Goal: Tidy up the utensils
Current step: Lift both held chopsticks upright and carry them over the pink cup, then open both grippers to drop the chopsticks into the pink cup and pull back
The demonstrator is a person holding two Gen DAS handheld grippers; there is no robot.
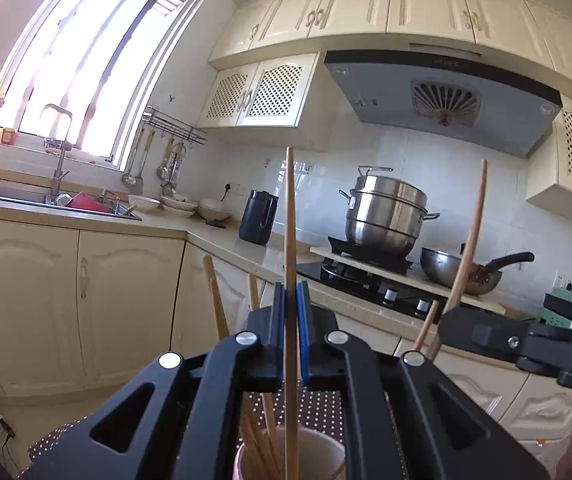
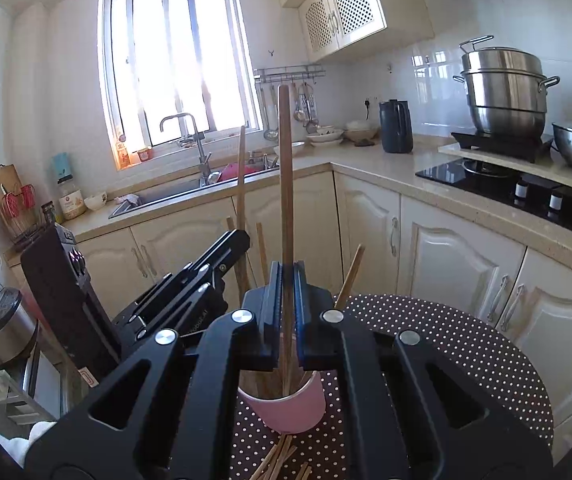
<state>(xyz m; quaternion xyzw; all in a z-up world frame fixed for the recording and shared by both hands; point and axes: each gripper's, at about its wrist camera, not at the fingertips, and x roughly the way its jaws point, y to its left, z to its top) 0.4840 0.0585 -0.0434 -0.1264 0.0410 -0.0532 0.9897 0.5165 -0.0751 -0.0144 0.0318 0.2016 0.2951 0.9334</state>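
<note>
Both your grippers, left gripper (image 1: 290, 292) and right gripper (image 2: 289, 276), have fingers clamped on one upright wooden chopstick each (image 1: 289, 240) (image 2: 284, 184), tips entering the pink cup (image 2: 286, 406) mid-worktop (image 2: 465, 352). Several sticks already stand inside; loose chopsticks (image 2: 280, 460) remain at the near edge.

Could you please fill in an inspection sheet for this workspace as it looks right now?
Surface: polka-dot table.
Job's things: pink cup holding upright chopsticks; loose chopsticks on the cloth beside it.
Clutter: nothing seen on the table.
Grippers: left gripper shut on a pale chopstick; right gripper shut on a darker chopstick; both reach into the cup.
Cables: plugged cord by the floor.
Surroundings: sink, steamer pot, wok, kettle.
</note>
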